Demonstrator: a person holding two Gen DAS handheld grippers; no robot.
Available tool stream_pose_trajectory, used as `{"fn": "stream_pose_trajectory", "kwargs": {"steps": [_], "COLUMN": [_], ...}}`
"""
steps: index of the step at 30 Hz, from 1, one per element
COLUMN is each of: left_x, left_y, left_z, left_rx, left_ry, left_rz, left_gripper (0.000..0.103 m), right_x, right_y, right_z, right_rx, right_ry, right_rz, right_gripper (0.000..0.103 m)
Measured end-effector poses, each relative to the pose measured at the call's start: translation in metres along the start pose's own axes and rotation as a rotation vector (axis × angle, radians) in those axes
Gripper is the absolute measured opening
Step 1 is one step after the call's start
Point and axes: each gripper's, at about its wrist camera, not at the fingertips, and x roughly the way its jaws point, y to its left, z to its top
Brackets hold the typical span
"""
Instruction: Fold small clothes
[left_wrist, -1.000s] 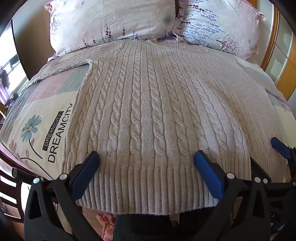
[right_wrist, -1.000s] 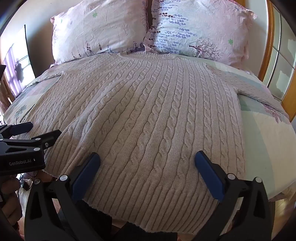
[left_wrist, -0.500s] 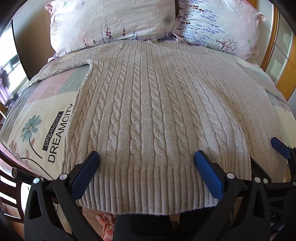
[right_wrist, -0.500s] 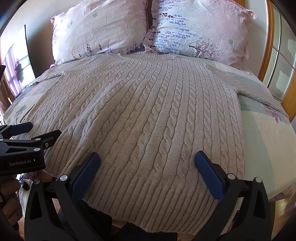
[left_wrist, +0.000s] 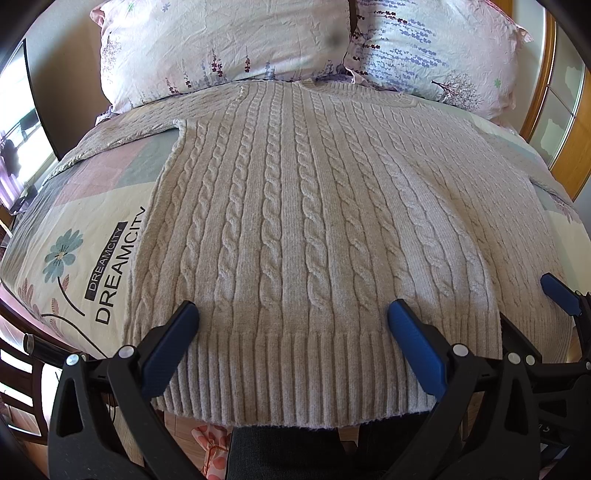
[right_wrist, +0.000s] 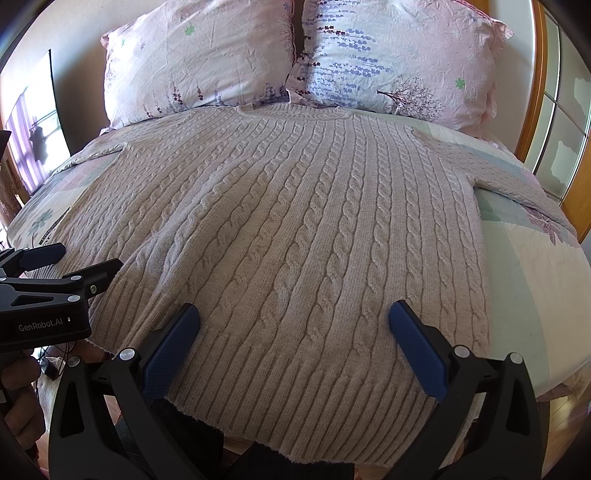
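Note:
A beige cable-knit sweater (left_wrist: 295, 221) lies spread flat on the bed, collar toward the pillows, ribbed hem hanging over the near edge; it also fills the right wrist view (right_wrist: 314, 240). My left gripper (left_wrist: 291, 317) is open, its blue-padded fingers hovering over the hem's left half. My right gripper (right_wrist: 293, 321) is open over the hem's right half. The right gripper shows at the right edge of the left wrist view (left_wrist: 557, 295); the left gripper shows at the left of the right wrist view (right_wrist: 62, 269). Neither holds anything.
Two floral pillows (right_wrist: 207, 66) (right_wrist: 399, 59) stand at the headboard. The printed bedsheet (left_wrist: 92, 258) shows left of the sweater and pale sheet (right_wrist: 528, 295) to its right. A wooden frame (right_wrist: 535, 110) borders the right side. Floor lies below the near edge.

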Motion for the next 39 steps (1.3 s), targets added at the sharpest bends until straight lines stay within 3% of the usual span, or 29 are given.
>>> {"fn": "stream_pose_trajectory", "kwargs": {"steps": [39], "left_x": [0.0026], "left_y": [0.0], "left_z": [0.0029], "left_rx": [0.0], "left_ry": [0.003], "left_rz": [0.001], "left_gripper": [0.101], "right_x": [-0.0014], "right_y": [0.0014], "right_z": [0.0001], "right_rx": [-0.002], "right_ry": [-0.006], "right_rz": [0.0], "right_gripper": [0.102]}}
